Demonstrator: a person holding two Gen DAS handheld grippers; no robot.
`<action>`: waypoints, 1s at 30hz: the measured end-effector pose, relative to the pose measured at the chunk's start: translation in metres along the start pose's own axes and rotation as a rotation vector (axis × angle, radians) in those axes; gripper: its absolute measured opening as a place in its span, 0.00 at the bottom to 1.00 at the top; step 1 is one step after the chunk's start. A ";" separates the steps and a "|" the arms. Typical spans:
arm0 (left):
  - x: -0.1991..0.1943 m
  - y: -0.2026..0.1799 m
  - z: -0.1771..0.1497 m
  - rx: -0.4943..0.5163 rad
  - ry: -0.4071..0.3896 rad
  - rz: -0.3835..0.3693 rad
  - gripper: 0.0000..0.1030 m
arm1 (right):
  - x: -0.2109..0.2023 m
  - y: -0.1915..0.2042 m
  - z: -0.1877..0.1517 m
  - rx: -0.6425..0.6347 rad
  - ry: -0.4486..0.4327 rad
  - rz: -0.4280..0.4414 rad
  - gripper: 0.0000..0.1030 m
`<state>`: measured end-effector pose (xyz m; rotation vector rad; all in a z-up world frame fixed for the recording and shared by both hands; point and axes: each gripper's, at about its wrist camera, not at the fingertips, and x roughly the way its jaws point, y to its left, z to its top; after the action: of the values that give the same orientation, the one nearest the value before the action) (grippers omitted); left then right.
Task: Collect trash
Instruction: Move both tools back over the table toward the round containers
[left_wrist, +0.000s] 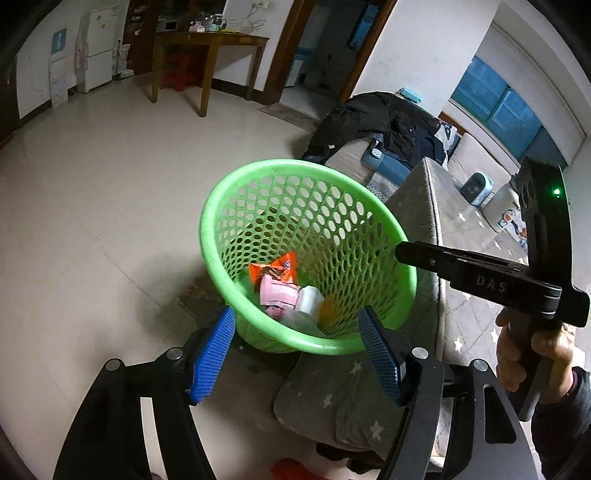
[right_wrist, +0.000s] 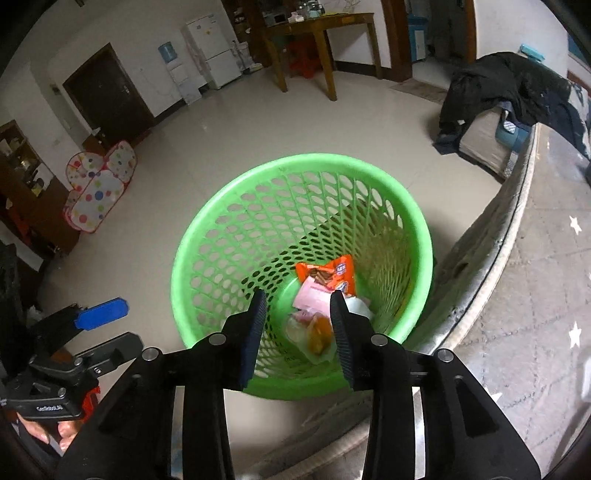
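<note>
A green plastic mesh basket stands on the pale floor beside a grey cushion edge. In its bottom lie an orange snack wrapper, a pink packet, a white piece and a clear bag with something orange inside. My right gripper hangs over the basket's near side, jaws a little apart, with nothing pressed between the pads. My left gripper is open and empty just outside the near rim. The right gripper also shows from the side, over the basket's right rim.
A grey star-patterned cushion runs along the right, with a dark jacket draped further back. A wooden table, a white fridge and a polka-dot play tent stand further off across the floor.
</note>
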<state>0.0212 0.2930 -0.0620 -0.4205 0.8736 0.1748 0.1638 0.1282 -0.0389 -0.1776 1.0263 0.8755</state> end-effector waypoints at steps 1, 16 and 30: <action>-0.001 -0.002 0.000 0.003 -0.001 0.001 0.65 | -0.001 0.000 -0.001 -0.001 -0.008 -0.008 0.36; -0.012 -0.047 0.001 0.072 -0.026 -0.049 0.65 | -0.078 -0.031 -0.037 0.037 -0.124 -0.095 0.57; 0.005 -0.132 -0.004 0.170 0.009 -0.139 0.65 | -0.164 -0.115 -0.106 0.189 -0.212 -0.240 0.69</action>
<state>0.0630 0.1717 -0.0302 -0.3215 0.8571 -0.0297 0.1376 -0.0920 0.0073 -0.0452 0.8630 0.5632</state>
